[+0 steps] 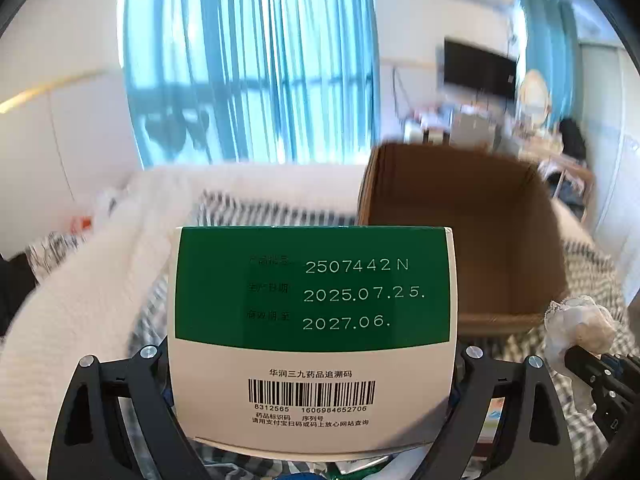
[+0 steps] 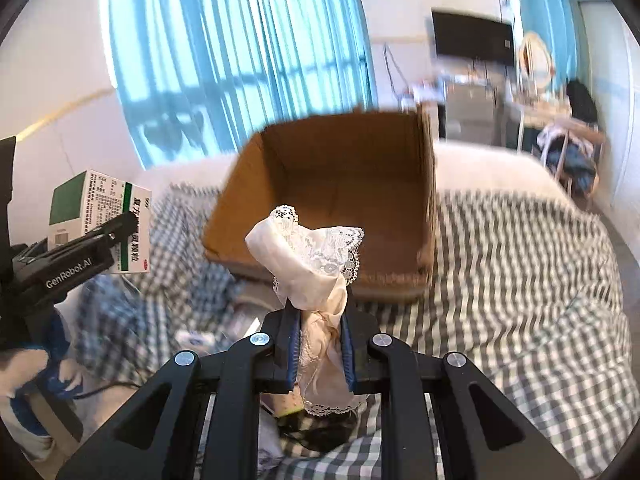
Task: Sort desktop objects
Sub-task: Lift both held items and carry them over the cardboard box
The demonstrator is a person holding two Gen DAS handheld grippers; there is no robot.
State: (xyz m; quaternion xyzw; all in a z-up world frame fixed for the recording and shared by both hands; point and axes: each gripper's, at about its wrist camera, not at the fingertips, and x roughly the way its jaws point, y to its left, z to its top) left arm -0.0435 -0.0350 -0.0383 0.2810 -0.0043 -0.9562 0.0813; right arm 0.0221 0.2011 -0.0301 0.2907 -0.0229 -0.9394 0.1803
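Ahead of both tools, on the checked bedspread [image 2: 520, 280]: one open cardboard box [image 2: 340, 184], mouth up, apparently empty, though blur hides its floor.

Right gripper [image 2: 318, 344]: clenched on a cream lace-trimmed cloth [image 2: 312, 256], bunched and standing up out of the fingers. The box lies straight ahead and just beyond the cloth's top; this tool looks the nearer and better aligned.

Left gripper [image 1: 314, 364]: closed across a green-and-white medicine carton [image 1: 312, 320], end face to the camera, held clear of the bed. The box lies ahead and to its right.

Likely next: carry each forward over the rim.
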